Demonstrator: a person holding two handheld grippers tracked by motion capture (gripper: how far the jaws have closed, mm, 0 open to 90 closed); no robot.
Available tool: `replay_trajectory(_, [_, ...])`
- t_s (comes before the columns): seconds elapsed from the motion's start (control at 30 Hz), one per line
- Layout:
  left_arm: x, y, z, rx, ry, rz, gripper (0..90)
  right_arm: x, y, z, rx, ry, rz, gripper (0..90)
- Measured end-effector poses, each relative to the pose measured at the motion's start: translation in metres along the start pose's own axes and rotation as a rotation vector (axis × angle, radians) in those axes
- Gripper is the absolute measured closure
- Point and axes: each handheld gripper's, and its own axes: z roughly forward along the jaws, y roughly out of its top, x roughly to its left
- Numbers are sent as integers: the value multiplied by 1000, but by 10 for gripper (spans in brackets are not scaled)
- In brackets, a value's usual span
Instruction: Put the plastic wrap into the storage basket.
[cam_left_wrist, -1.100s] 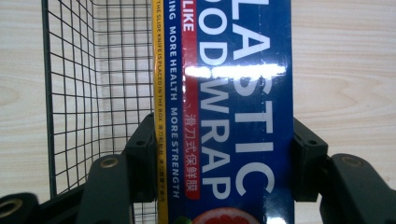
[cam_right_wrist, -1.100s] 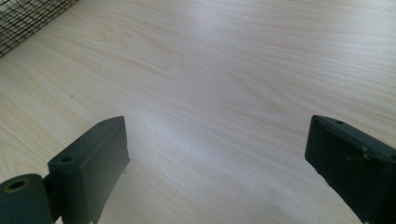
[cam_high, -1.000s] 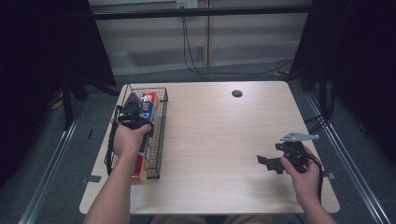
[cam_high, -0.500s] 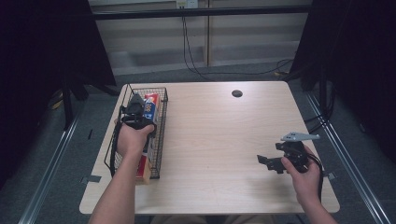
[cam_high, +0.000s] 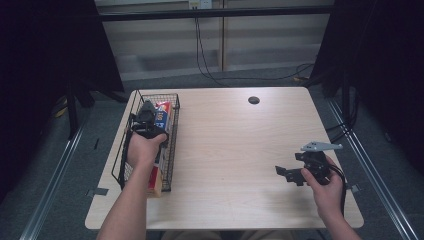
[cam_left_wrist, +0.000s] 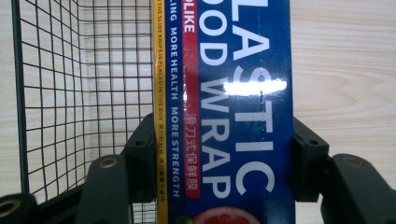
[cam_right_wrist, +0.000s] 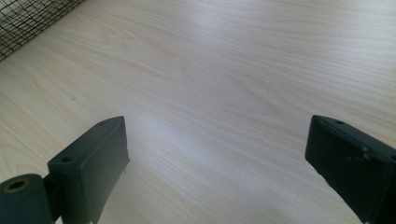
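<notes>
Pale wood-grain tabletop (cam_high: 235, 150) is carrying a black wire basket (cam_high: 131, 116) at about nine o'clock, with dark curtains and loose cables beyond the far edge. Compared with a second ago, the left gripper (cam_high: 146, 114) is sitting a little nearer the person along the basket, and the plastic wrap box (cam_high: 162, 114) appears to be travelling with it, its near end now poking past the basket's near edge. In the left gripper view, the jaws are pressing on both long sides of the blue box (cam_left_wrist: 229, 112), the mesh wall (cam_left_wrist: 70, 84) lying toward ten o'clock of it. That small shift suggests the grip is holding and the box is starting to come out of the basket rather than just being grasped. At four o'clock, the right gripper (cam_high: 292, 175) is hovering with its jaws spread wide over bare wood (cam_right_wrist: 224, 93), holding nothing.
</notes>
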Motion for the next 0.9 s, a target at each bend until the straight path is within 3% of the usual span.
replay_trajectory(0.9, [0,0,8,18,2,-25,408,1,0,0,-3,2,-6,57])
